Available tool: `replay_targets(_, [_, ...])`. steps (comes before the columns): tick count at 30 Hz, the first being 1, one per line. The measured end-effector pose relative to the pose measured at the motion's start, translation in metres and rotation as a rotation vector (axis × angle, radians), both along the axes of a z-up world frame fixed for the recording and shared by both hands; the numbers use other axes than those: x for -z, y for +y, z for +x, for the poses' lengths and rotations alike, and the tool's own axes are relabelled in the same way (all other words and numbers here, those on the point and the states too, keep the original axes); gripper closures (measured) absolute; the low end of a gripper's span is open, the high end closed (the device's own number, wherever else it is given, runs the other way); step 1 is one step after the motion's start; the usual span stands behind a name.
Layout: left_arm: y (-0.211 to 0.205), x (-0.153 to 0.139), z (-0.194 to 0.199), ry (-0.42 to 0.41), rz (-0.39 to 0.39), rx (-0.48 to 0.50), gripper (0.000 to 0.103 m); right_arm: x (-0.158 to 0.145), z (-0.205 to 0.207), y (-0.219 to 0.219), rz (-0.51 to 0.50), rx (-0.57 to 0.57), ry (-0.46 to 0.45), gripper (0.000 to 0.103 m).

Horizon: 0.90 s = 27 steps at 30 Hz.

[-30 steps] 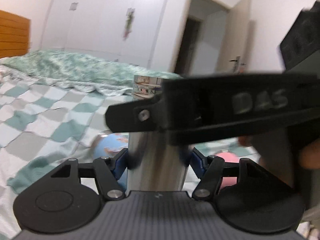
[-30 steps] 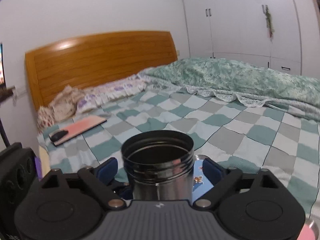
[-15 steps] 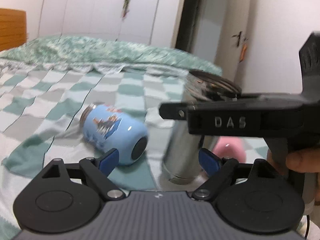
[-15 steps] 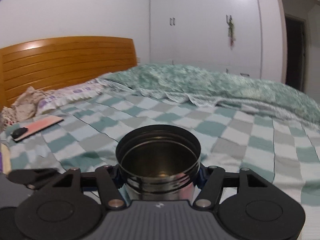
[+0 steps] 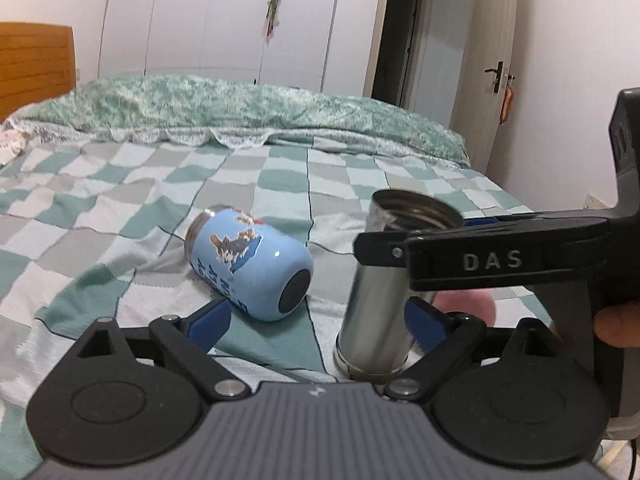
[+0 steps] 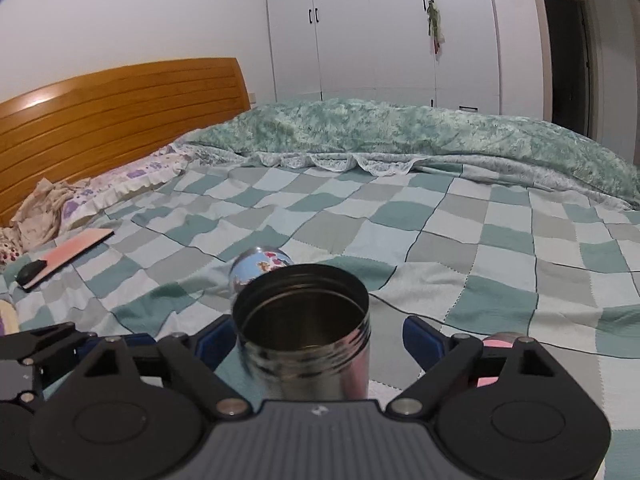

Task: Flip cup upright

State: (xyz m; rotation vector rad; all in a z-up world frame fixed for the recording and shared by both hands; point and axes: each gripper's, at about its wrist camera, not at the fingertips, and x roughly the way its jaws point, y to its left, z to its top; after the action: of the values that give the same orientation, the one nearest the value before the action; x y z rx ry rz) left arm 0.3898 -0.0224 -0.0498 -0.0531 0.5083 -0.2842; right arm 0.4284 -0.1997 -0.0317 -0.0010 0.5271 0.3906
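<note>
Steel cup (image 6: 306,330) upright between released right tool (image 6: 316,336); blue cup (image 5: 250,266) lying beside, left tool (image 5: 318,320) spread.

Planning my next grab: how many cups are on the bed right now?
2 clearly: steel cup upright between the open right gripper fingers; blue cartoon cup on its side left of it. A pink object behind is mostly hidden.

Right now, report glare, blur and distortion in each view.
Left wrist: fisheye bows the wardrobe and door; a glare spot sits on the blue cup; the steel cup is sharp. Right wrist: dark corner vignette, glare on the headboard, steel cup's wall slightly smeared.
</note>
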Motion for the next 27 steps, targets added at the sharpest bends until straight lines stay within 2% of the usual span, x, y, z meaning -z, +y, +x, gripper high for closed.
replay_targets(4, [0.0,-0.013,-0.025,-0.039,0.038,-0.047,0.001,-0.014,-0.029,-0.012,-0.003,0.027,-0.016,0.006])
replay_targets(7, [0.003,-0.023,-0.048,-0.082,0.063,-0.097,0.0,-0.023,-0.051,-0.025,0.007,0.054,-0.013,0.0])
replay_targets(11, [0.007,-0.037,-0.075,-0.111,0.078,-0.146,0.0,-0.029,-0.081,-0.037,-0.011,0.094,-0.011,0.0])
replay_targets(15, [0.01,-0.052,-0.106,-0.132,0.06,-0.191,0.0,-0.031,-0.108,-0.045,-0.008,0.104,-0.004,0.0])
replay_targets(20, [0.013,-0.067,-0.144,-0.146,0.063,-0.204,0.0,-0.035,-0.144,-0.051,0.01,0.104,-0.005,0.0])
replay_targets(25, [0.007,-0.068,-0.182,-0.134,0.132,-0.254,0.0,-0.04,-0.187,-0.057,0.029,0.099,-0.014,0.0])
replay_targets(27, [0.008,-0.068,-0.201,-0.156,0.116,-0.273,0.0,-0.043,-0.205,-0.059,0.038,0.092,-0.028,0.0])
